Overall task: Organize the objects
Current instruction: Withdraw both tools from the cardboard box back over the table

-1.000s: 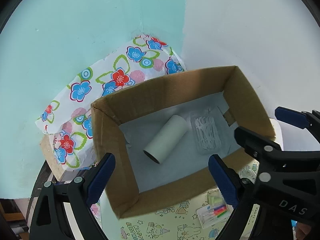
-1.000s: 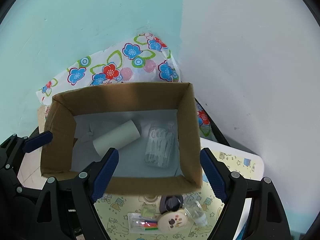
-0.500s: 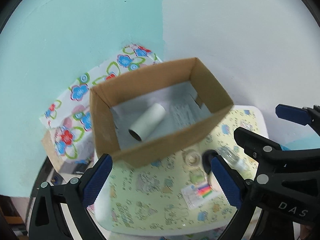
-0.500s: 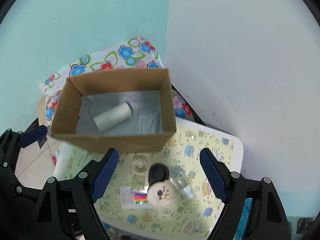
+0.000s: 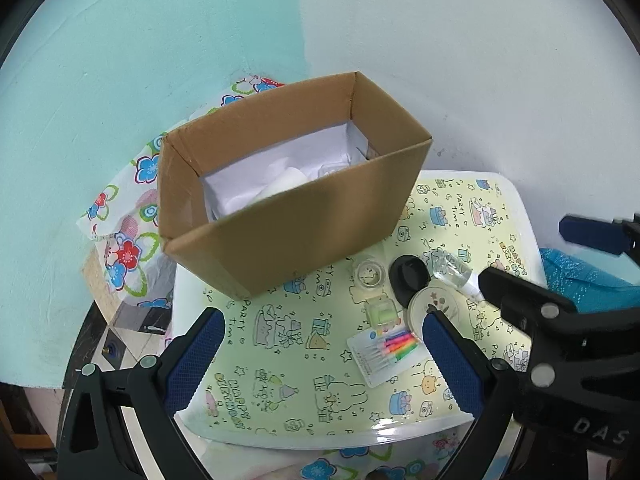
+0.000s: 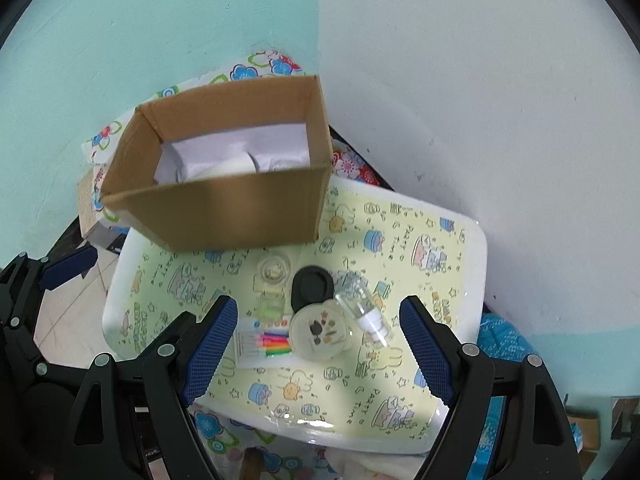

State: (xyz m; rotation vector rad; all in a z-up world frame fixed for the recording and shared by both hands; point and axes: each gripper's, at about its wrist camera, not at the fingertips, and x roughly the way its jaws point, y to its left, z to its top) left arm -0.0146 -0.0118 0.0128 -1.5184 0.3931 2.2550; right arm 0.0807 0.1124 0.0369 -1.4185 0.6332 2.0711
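An open cardboard box (image 5: 296,224) (image 6: 224,212) stands at the back of a small table with a yellow cartoon top (image 5: 288,364) (image 6: 400,264). A pale roll (image 5: 280,186) (image 6: 236,166) lies inside it. In front of the box lie a pack of coloured pens (image 5: 386,350) (image 6: 264,342), a round decorated lid (image 5: 434,306) (image 6: 320,330), a black lid (image 5: 408,276) (image 6: 312,284), a clear small bottle (image 5: 454,272) (image 6: 360,306), a clear round pot (image 5: 370,274) (image 6: 273,270) and a green case (image 5: 382,314) (image 6: 270,310). My left gripper (image 5: 320,364) and right gripper (image 6: 320,348) are open and empty above the table's near side.
A flowered cloth (image 5: 124,248) (image 6: 264,66) lies behind and left of the box, against a teal and white wall. A blue bag (image 5: 580,280) (image 6: 504,340) sits right of the table. Tiled floor (image 6: 68,316) shows at the left.
Both grippers have pulled back and up from the box, so the table and the small items in front of the box have come into view. Both stay open.
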